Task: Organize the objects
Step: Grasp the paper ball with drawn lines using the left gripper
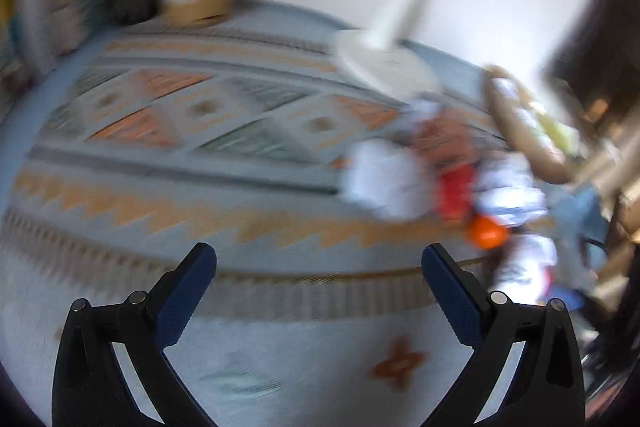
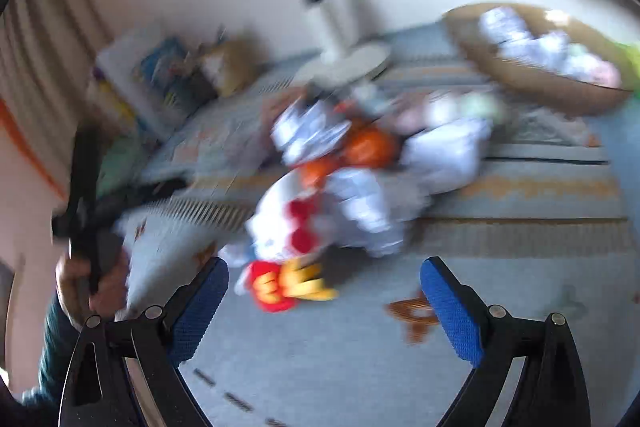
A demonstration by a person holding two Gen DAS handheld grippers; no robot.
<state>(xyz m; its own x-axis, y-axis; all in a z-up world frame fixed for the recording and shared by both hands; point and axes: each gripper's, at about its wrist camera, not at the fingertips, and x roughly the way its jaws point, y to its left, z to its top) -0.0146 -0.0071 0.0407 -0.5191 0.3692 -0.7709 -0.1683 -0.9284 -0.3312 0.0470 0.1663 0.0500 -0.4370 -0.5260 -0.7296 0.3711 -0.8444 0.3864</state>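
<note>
Both views are smeared with motion blur. The left gripper (image 1: 319, 259) is spread wide over bare rug, nothing between its pads. The right gripper (image 2: 324, 273) is spread too, empty, facing the toy pile (image 2: 340, 183) heaped mid-rug: white plush, orange balls (image 2: 370, 147), and nearest, a red-and-yellow fries toy (image 2: 288, 287). These look soft and light, I'd say; pinch a bulging fold. A woven basket (image 2: 532, 75) sits far right, part-filled. The patterned rug (image 1: 180, 163) is flat, with a lamp base (image 1: 384, 67) and wall beyond.
</note>
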